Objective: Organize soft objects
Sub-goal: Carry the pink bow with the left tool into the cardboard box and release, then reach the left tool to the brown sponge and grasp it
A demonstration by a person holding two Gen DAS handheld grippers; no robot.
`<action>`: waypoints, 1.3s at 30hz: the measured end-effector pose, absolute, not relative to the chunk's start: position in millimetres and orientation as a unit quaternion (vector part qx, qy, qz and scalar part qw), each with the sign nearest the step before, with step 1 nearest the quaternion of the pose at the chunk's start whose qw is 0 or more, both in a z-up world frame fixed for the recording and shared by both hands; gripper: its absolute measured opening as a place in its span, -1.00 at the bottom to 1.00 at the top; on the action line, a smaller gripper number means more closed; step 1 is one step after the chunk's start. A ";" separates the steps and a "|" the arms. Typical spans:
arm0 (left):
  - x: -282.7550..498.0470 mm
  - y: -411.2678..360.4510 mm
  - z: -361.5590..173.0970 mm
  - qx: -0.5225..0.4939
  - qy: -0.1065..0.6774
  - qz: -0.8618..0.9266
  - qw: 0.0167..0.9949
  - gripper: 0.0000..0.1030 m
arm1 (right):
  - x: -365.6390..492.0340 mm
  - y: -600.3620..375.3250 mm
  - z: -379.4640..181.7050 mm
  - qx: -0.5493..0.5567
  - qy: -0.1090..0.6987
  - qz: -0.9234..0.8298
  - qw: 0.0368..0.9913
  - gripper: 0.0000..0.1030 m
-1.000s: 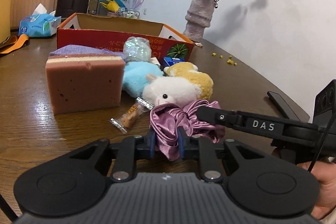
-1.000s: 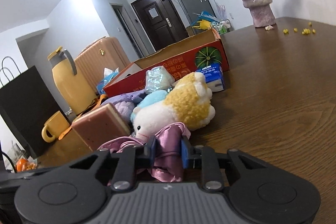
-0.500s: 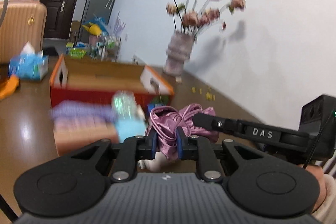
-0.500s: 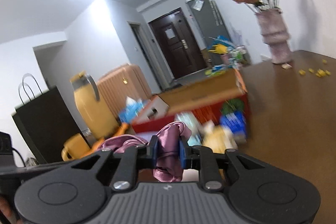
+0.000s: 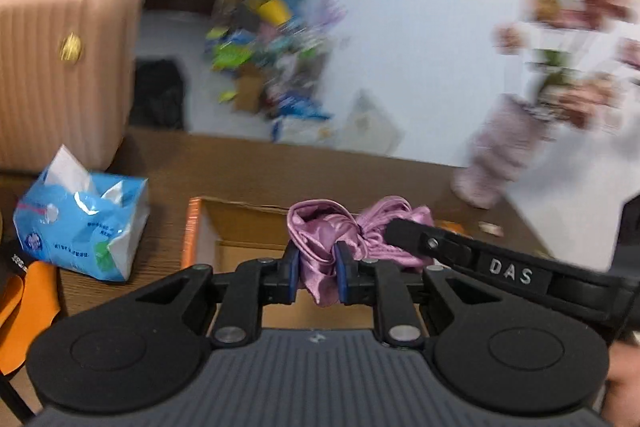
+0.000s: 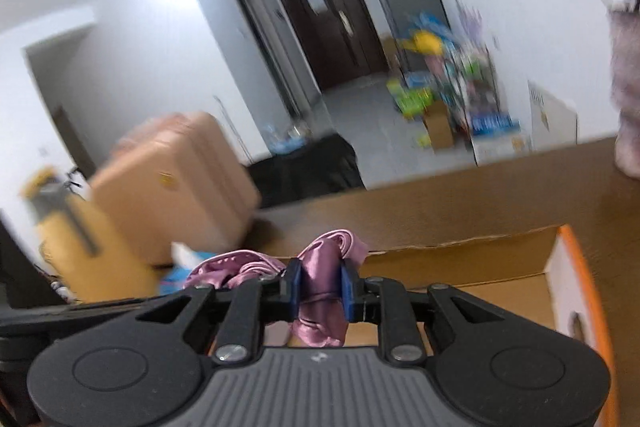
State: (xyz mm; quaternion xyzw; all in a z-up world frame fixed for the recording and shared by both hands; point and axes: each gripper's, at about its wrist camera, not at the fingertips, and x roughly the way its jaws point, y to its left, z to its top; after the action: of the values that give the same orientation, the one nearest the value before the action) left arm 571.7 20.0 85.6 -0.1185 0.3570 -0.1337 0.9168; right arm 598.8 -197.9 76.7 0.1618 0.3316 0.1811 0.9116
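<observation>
The scrunchie (image 5: 320, 251) hung pinched in both my left tongs (image 5: 316, 273) and right tongs (image 6: 318, 289) above the open box (image 5: 240, 223), so I judged both should release together, low inside.

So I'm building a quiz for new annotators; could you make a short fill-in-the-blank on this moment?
1. Both hand-held grippers, left and right, are shut on the same purple satin ____.
2. The scrunchie hangs above an open ____ box.
3. Left of that box lies a blue pack of ____.
4. The luggage behind the table is a ____ suitcase.

Missing words: scrunchie; cardboard; tissues; pink
</observation>
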 end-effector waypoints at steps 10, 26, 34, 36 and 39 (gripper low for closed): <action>617.3 14.1 31.2 -0.042 0.371 -0.072 0.925 0.16 | 682.6 -182.8 -4.9 0.231 0.444 0.151 0.853 -0.19; 460.5 36.3 189.8 0.007 0.266 -0.064 0.962 0.69 | 525.2 -273.8 163.3 0.179 0.308 0.129 0.925 0.48; 357.9 22.3 237.2 0.029 0.222 -0.064 0.973 0.85 | 401.7 -313.0 223.2 0.137 0.240 0.127 0.953 0.59; 333.6 17.3 237.5 0.027 0.215 -0.067 0.974 0.86 | 376.1 -316.2 222.4 0.134 0.227 0.131 0.955 0.60; 292.6 14.9 221.3 0.013 0.198 -0.080 0.977 0.89 | 330.6 -321.1 208.7 0.131 0.205 0.138 0.960 0.61</action>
State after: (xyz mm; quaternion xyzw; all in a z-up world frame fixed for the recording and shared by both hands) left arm 292.6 14.9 221.3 0.0125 0.1980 -0.0800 0.9769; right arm 330.6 -321.1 208.7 0.1308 0.2047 0.1379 0.9602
